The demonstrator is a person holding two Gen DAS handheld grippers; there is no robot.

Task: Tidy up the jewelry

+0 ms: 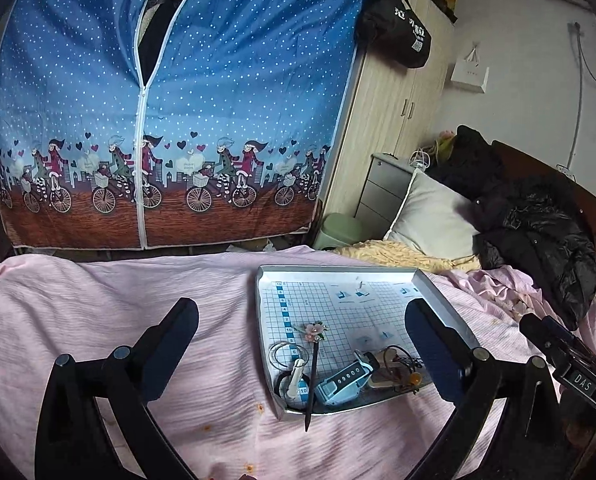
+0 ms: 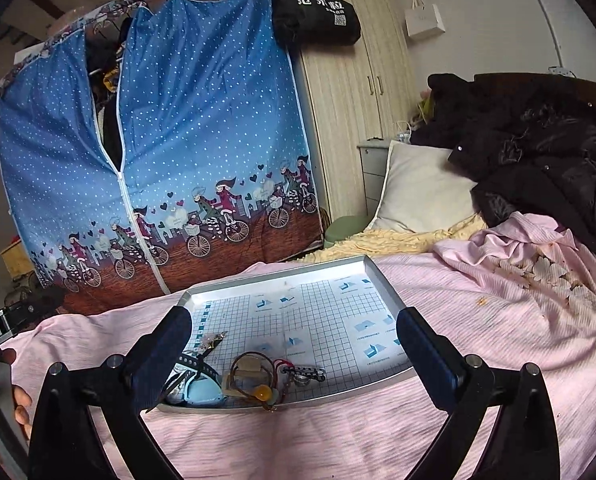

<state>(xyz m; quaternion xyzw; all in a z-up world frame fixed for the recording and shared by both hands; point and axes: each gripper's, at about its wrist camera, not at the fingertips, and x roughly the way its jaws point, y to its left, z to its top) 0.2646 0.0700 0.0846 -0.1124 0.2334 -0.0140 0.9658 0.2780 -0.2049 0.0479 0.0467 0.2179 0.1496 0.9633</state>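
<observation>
A metal tray (image 1: 438, 292) lies on a bed covered by a pink sheet (image 1: 98, 300), its floor lined with gridded paper. All the jewelry is bunched at the tray's near edge; the far two-thirds of the grid is bare.

In the left wrist view, wire rings (image 1: 284, 354) sit by the near left corner. A white clip (image 1: 296, 376) lies just below them. A black hairpin (image 1: 313, 372) with a pink flower head crosses the near rim, and its tip pokes out over the sheet. A blue watch (image 1: 340, 384) lies beside it, then a tangle of brown cord with an amber bead (image 1: 416, 379) toward the right rim.

In the right wrist view, the cord and amber bead (image 2: 264, 393) lie against the near rim. A short silver bar (image 2: 304, 374) rests on the grid just beyond them, and the blue watch (image 2: 200, 392) is partly hidden behind the left finger.

The left tongs (image 1: 302, 354) are spread wide and hold nothing, straddling the tray's near left part above the sheet. The right tongs (image 2: 294, 354) are equally wide apart and empty, framing the near half of the tray. Open sheet lies on both sides of the tray. A pillow (image 1: 434, 216) and a black coat (image 1: 538, 232) crowd the far right of the bed.
</observation>
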